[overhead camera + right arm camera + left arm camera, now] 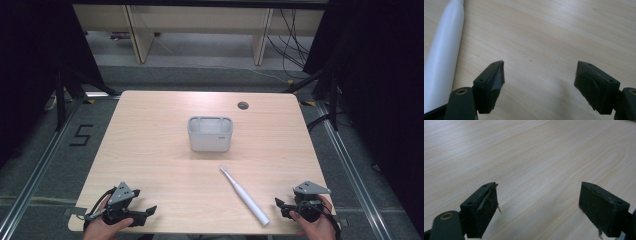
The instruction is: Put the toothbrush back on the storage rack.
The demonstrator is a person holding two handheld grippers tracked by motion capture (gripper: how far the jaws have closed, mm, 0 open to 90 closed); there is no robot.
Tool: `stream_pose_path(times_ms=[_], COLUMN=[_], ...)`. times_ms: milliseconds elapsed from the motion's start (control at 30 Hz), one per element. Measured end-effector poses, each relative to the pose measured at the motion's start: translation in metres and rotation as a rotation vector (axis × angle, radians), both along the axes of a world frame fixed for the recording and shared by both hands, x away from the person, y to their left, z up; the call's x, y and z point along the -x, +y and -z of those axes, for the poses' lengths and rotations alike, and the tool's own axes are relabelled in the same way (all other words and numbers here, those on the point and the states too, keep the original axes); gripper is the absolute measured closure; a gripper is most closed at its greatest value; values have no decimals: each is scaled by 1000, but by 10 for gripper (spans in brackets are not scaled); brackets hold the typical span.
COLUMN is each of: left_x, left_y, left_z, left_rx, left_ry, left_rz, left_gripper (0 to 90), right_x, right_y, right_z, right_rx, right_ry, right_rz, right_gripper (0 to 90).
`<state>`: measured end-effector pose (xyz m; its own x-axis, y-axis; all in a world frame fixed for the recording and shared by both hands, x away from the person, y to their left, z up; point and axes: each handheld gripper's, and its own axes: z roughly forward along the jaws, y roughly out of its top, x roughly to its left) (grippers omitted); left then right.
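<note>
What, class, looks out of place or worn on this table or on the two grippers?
The white electric toothbrush lies flat and slantwise on the table, outside the grey holder behind it. The pads of the left gripper look frayed, with loose shreds at their edges. Both grippers, the right gripper too, stand open with nothing between the jaws.

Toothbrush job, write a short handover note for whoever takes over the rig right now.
Left gripper: open, empty, low at the table's near left corner.
Right gripper: open, empty, at the near right edge, just right of the toothbrush handle.
Toothbrush: lying flat on the table, head pointing toward the holder, untouched.
Holder: upright mid-table; its inside cannot be made out.
Done: nothing visible yet.
Left, likely: grip the toothbrush with the right gripper and stand it in the holder.
</note>
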<state>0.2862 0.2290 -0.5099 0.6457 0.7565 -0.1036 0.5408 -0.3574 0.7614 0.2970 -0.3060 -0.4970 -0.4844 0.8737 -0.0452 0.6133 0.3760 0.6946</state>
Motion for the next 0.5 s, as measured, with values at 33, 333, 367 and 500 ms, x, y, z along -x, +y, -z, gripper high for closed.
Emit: stream_pose_path(times_ms=[33, 333, 367, 500], left_x=[0, 0, 1, 0], left_y=[0, 0, 0, -1], left_z=[0, 0, 0, 1], left_rx=[-1, -2, 0, 4], left_ry=[-1, -6, -10, -9], left_rz=[-1, -4, -7, -1], left_gripper=[148, 148, 148, 148], right_x=[0, -2, -1, -3], right_y=[0, 6, 9, 18], right_z=[-1, -8, -10, -14], right_rx=[0, -2, -10, 10], right_ry=[0, 6, 25, 10], right_rz=[-3, -27, -23, -74], right_gripper=[248, 318, 309, 301])
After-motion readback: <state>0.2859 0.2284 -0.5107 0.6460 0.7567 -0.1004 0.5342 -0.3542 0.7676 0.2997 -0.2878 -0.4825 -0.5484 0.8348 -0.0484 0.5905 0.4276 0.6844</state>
